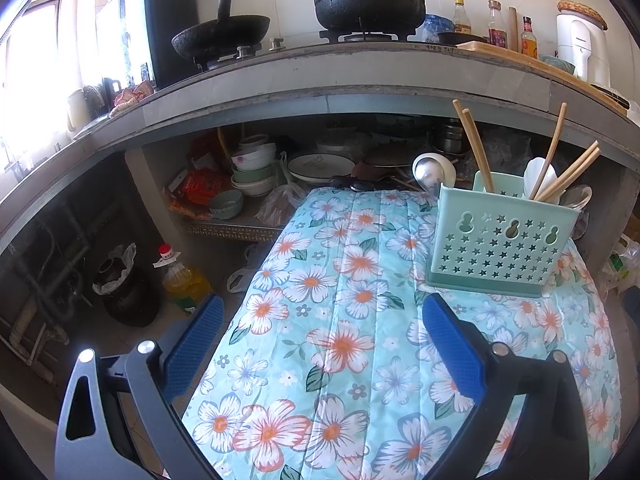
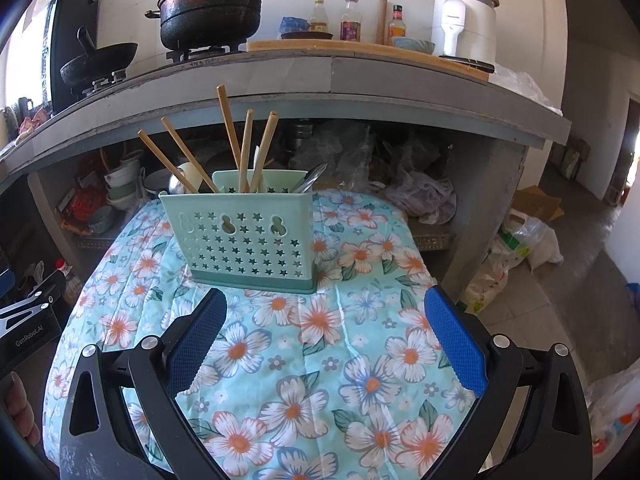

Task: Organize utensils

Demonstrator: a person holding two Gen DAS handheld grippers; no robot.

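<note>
Both jaws stand spread wide and hold nothing. Left gripper point(image 1: 322, 344) shows blue pads at 7 and 5 o'clock of its view, over the cloth point(image 1: 340, 320). Right gripper point(image 2: 326, 338) shows the same spread, pads clear of every object.

Caddy point(image 2: 242, 240), mint green with star cut-outs, stands upright on the flowered cloth. In the right view it sits at 12 o'clock from the gripper, near the fingertips but apart from them. In the left view the caddy point(image 1: 500, 248) sits at 2 o'clock, just beyond the right finger point(image 1: 452, 344).

Contents: chopsticks point(image 2: 230, 132) lean out of the caddy in several directions. A metal spoon point(image 2: 310, 180) shows at the right end. In the left view a white spoon point(image 1: 540, 178) stands among the chopsticks point(image 1: 476, 148), and a metal ladle point(image 1: 428, 172) shows at the caddy's 10 o'clock; whether it sits inside the caddy cannot be told.

Surroundings: a counter point(image 2: 360, 76) crosses behind the caddy at 12 o'clock. On it stand a black pot point(image 2: 210, 8), a wok point(image 2: 100, 60), bottles point(image 2: 351, 18) and a white appliance point(image 2: 464, 28). Bowls point(image 1: 252, 172) are stacked on the shelf under the counter. An oil jug point(image 1: 184, 280) stands on the floor at 9 o'clock of the left view.
</note>
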